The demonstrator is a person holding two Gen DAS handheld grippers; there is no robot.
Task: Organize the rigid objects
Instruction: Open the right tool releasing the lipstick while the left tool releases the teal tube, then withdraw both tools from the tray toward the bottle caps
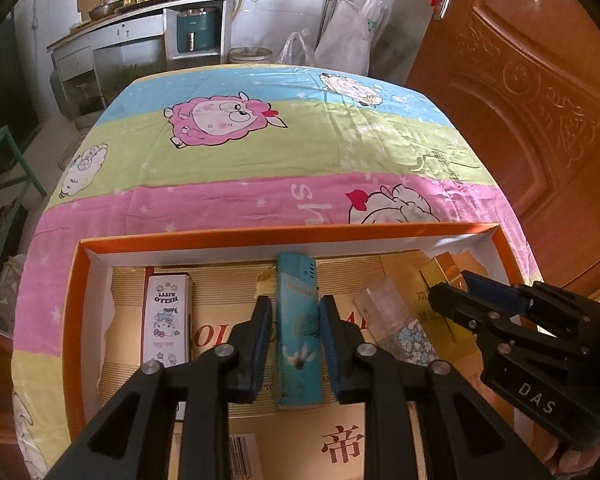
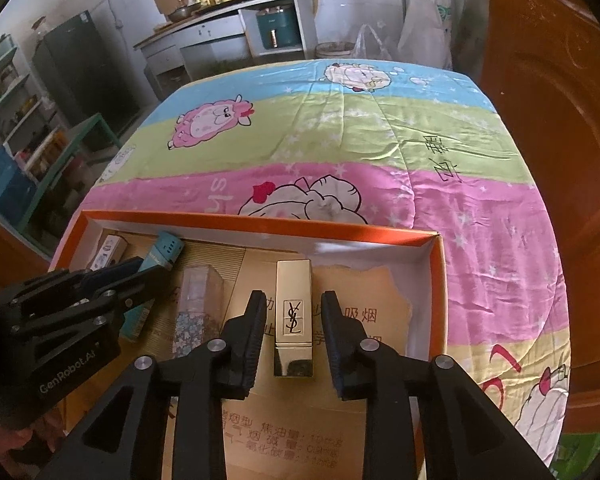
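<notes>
An orange-rimmed cardboard box [image 1: 260, 236] lies on the bed, lined with gold card. In it, from left to right, lie a white Hello Kitty case [image 1: 167, 316], a teal lighter [image 1: 298, 340], a clear bottle with a flowered base [image 1: 392, 320] and a gold YSL lipstick [image 2: 294, 312]. My left gripper [image 1: 295, 302] straddles the lighter, its pads a little off both sides, so it is open. My right gripper [image 2: 294, 296] stands open around the lipstick with clear gaps on both sides. Both items rest on the box floor.
The box sits on a cartoon-sheep bedsheet [image 1: 260, 152] in blue, green and pink bands. A wooden door [image 1: 520, 80] stands close on the right. A kitchen counter [image 1: 140, 12] with pots and a stove is beyond the bed.
</notes>
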